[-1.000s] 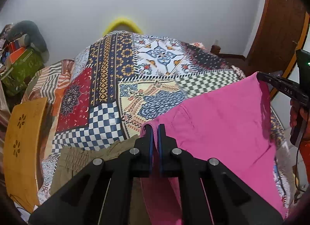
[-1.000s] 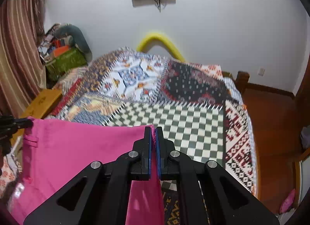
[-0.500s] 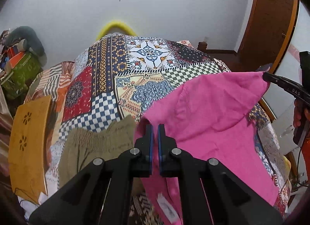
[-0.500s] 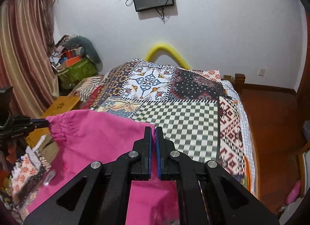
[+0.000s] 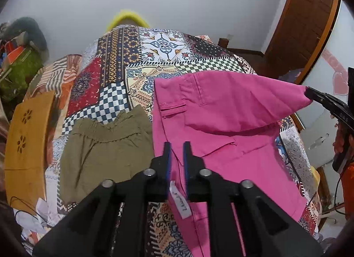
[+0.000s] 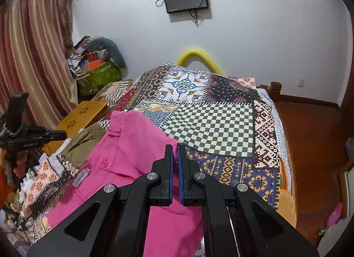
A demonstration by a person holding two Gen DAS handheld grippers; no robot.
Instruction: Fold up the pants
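Pink pants [image 5: 221,128] lie spread on the patchwork bed [image 5: 168,46], waistband toward the far end, white label [image 5: 181,201] near me. My left gripper [image 5: 177,148] hovers above their near left part. Its jaws are opening and press on nothing; the pink cloth shows through the gap, lying below. In the right wrist view the left gripper [image 6: 59,134] hangs clear to the left of the pants [image 6: 132,146]. My right gripper [image 6: 176,149] is shut on a pink corner and holds it lifted. From the left wrist view the right gripper [image 5: 309,93] pulls that corner up.
Olive-green shorts [image 5: 104,150] lie on the bed just left of the pink pants. A yellow wooden lap table [image 5: 26,142] stands at the bed's left side. Bags and clutter [image 6: 97,73] pile up by the curtain. Wood floor [image 6: 309,128] runs to the right.
The left gripper's jaws have parted and let go of the pink waistband, which has dropped flat onto the bed. Both grippers drew back; the right still holds its corner up.
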